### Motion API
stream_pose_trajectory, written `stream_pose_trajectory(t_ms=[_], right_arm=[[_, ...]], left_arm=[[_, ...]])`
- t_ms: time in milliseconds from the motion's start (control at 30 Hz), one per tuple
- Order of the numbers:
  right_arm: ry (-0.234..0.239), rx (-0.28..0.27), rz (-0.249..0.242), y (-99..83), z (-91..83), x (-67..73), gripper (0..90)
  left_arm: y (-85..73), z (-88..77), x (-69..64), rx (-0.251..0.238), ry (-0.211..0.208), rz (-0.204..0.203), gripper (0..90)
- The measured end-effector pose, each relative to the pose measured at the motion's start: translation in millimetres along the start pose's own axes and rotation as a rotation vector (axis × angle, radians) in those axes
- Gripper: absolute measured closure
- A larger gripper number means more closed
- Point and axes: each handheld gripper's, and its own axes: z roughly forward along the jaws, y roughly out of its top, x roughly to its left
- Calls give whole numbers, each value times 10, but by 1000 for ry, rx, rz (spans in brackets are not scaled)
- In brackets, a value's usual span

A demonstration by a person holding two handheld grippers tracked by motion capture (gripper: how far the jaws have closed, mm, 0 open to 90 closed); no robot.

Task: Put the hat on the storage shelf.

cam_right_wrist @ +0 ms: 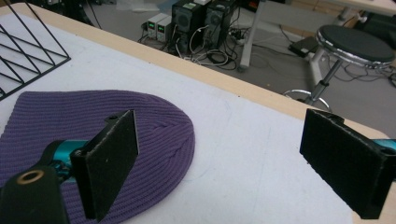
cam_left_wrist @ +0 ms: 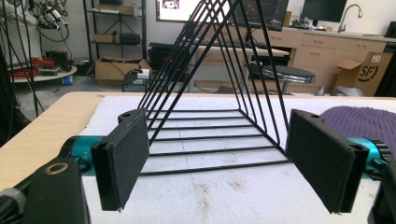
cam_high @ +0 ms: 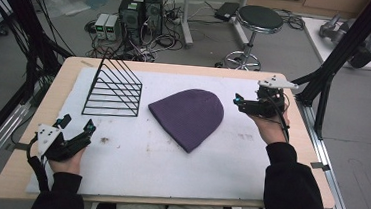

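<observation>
Left gripper (cam_high: 76, 132) at near-left corner of pad (cam_high: 133, 170), resting low, jaws spread wide and empty. In left gripper view (cam_left_wrist: 219, 158), wire rack (cam_left_wrist: 219, 93) straight ahead between the jaws, apex up; beanie (cam_left_wrist: 364, 121) off to the far right edge of that view. Not aimed at the beanie.

Mid-table: beanie (cam_high: 188, 116) lying flat on the pad, purple knit, nothing touching it. Long axis diagonal: rounded crown toward far right, open cuff end toward near centre. Rack (cam_high: 112, 89) just beside it on the left, apart, no contact.

Right gripper (cam_high: 246, 105) at far-right of pad, held in hand (cam_high: 269, 128), jaws released, wide, nothing between them. In right gripper view (cam_right_wrist: 219, 158), crown of beanie (cam_right_wrist: 93, 135) lies under and behind the left jaw; bare pad between the jaws. Beanie therefore to the left of the right gripper, near it, not touching.

Judgement: right gripper clearly nearer, and nearest to the crown end; left gripper well apart from the cuff end, with rack closer to its line of aim. Likely first move: right gripper leftward and down onto the crown edge. Cloth flat on the pad, so lower jaw probably needs to slide under the edge; risk of pinching only the top layer.

Beyond table: stool (cam_high: 259, 20), floor boxes and cables (cam_high: 140, 15).
</observation>
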Motion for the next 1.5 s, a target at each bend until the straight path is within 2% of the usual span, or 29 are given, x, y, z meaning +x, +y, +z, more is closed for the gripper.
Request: stream_pose_trajectory(t_ms=[333,567,733,767,1000,1133,1400,1500], right_arm=[[1,75,-7,115,345,45,108],[16,122,-11,106,571,115,108],[34,162,9,83,690,139,108],[48,185,26,72,759,152,108],[25,291,-6,-22,1027,227,108],[-13,328,-30,-71,1142,266,108],[-34,414,17,-204,1373,266,108],[-27,429,82,-238,1419,252,108]], left_arm=[[-2,-5,12,-1,-1,-10,218],[-8,6,25,2,-4,-16,218],[-11,13,32,2,-5,-23,218],[-13,19,35,3,-6,-25,218],[-18,26,44,2,-9,-32,218],[-19,30,51,7,-12,-37,219],[-25,32,59,7,-16,-45,220],[-26,36,57,8,-18,-45,222]])
